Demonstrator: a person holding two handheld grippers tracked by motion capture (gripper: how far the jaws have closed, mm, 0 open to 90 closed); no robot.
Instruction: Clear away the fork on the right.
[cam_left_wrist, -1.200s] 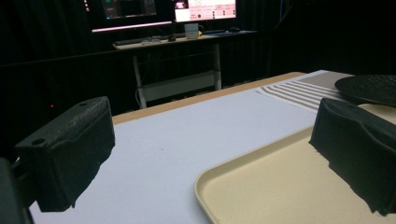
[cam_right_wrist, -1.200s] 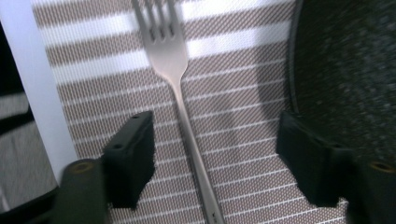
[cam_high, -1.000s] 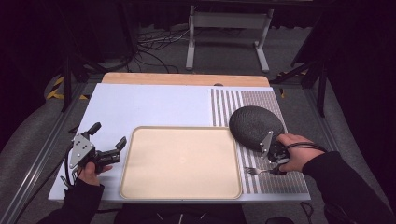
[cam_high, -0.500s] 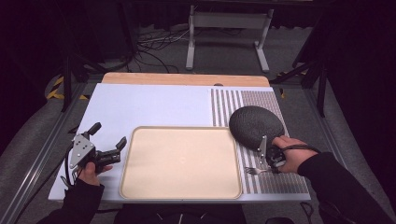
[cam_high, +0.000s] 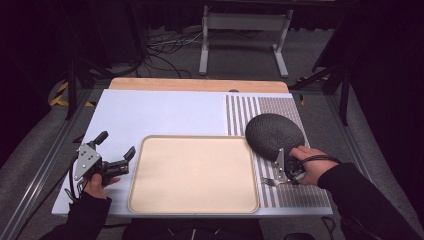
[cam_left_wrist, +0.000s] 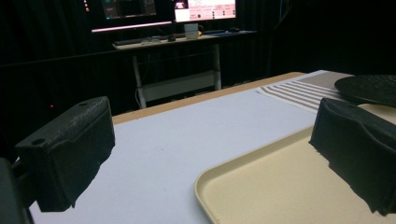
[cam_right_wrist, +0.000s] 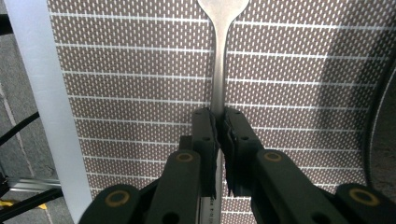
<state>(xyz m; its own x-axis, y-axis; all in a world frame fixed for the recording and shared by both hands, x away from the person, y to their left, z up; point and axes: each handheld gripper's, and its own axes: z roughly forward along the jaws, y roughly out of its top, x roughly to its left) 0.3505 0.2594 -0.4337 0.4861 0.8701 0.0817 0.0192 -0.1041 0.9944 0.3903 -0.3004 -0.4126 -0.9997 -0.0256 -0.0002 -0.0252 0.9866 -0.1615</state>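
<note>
Since a second ago the right gripper (cam_right_wrist: 218, 122) has been closing; its fingers now pinch the fork (cam_right_wrist: 218, 56) handle (left gripper (cam_left_wrist: 224, 154) wide, idle). Next judged: lift toward the tray (cam_high: 150, 200).

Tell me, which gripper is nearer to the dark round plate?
Right. The right gripper sits just below the dark round plate, shut on a fork. The left gripper is across the tray.

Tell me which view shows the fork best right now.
The right gripper view: the fork has its metal handle clamped between the right gripper pads, over the woven placemat. The high view gives just small tines beside the hand.
</note>
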